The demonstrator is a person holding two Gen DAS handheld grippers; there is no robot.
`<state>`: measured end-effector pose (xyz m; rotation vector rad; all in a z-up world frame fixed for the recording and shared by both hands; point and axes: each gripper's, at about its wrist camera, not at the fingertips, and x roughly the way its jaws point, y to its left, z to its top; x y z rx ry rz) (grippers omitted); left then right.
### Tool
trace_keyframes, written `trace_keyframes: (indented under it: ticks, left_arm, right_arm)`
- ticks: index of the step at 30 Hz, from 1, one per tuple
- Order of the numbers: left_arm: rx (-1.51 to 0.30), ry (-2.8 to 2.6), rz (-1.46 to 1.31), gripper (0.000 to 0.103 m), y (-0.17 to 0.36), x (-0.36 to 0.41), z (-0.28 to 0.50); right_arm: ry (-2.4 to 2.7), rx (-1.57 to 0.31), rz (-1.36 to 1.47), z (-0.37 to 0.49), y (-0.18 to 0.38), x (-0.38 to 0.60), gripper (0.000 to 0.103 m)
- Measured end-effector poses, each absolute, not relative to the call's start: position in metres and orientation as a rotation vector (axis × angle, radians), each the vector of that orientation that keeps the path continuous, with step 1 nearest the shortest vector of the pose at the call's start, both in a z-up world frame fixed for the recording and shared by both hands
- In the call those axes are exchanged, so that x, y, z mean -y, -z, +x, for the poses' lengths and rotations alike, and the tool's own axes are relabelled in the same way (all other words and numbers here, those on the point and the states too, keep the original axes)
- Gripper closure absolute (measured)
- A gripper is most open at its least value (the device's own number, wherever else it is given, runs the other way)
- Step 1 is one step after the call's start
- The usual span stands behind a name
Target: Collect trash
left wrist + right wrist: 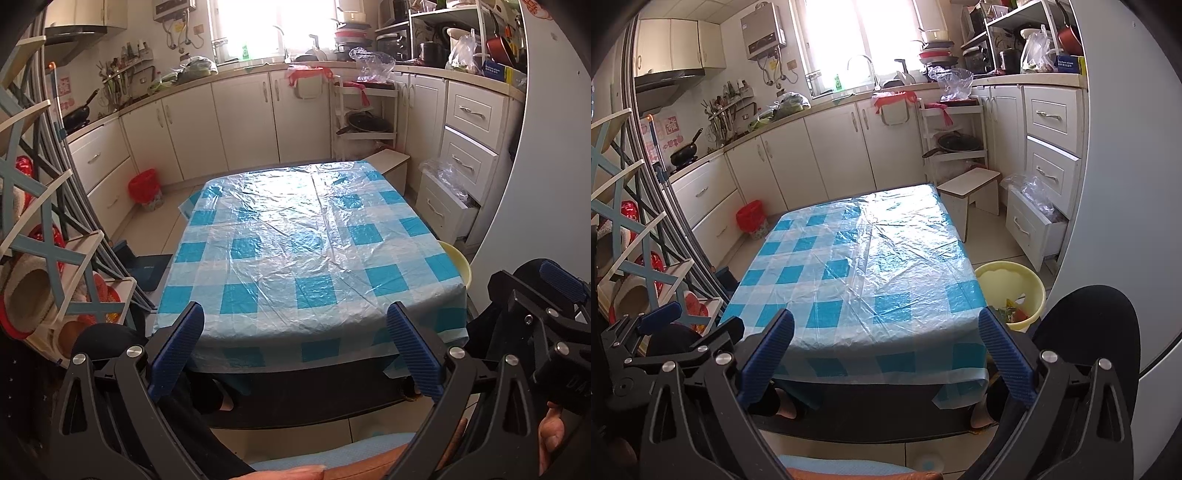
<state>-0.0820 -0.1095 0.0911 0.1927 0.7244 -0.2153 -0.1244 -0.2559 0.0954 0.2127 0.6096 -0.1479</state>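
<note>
Left wrist view, from left to right: a slatted rack (44,236) of pale boards and blue cross braces leans at the frame edge, and a red lined bin (144,188) stands on the tiled floor by the white cabinets. The left tool (295,332) is released, its 2 ribbed blue pads spread wide with nothing between them, hanging just short of the near edge of the tabletop (310,236). A blue-and-white checked cloth under a crinkled clear plastic sheet covers that rectangular tabletop; the film is glossy and creased, and it droops over the near edge and corners. Nothing lies on the cloth. Right of the far corner stands a small white stool (393,162), and a bottom drawer (447,210) hangs open with clear bags spilling from it.

Right wrist view: the right tool (886,334) is likewise released, pads wide apart and bare, near the tabletop's front edge. Floor shows on both sides of the tabletop. Just beside its right near corner a round yellow plastic basin (1012,291) sits on the floor, holding colourful wrappers (1014,312), the collected trash.
</note>
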Motion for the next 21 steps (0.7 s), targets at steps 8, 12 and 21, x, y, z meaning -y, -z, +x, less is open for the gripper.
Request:
trace_keyframes:
  ticks: [8, 12, 21]
  left_arm:
    - [-0.719, 0.208, 0.196, 0.008, -0.093, 0.1084, -0.0832]
    - [-0.717, 0.204, 0.198, 0.008, -0.0932, 0.1081, -0.0835]
    - [-0.717, 0.204, 0.199, 0.008, -0.0935, 0.1084, -0.0839]
  right_arm:
    - [0.148, -0.61, 0.214, -0.1243, -0.0957, 0.256, 0.007]
    - [0.146, -0.611, 0.217, -0.1247, -0.0951, 0.2531, 0.007]
    - [0.145, -0.612, 0.218, -0.1242, -0.0947, 0.2519, 0.007]
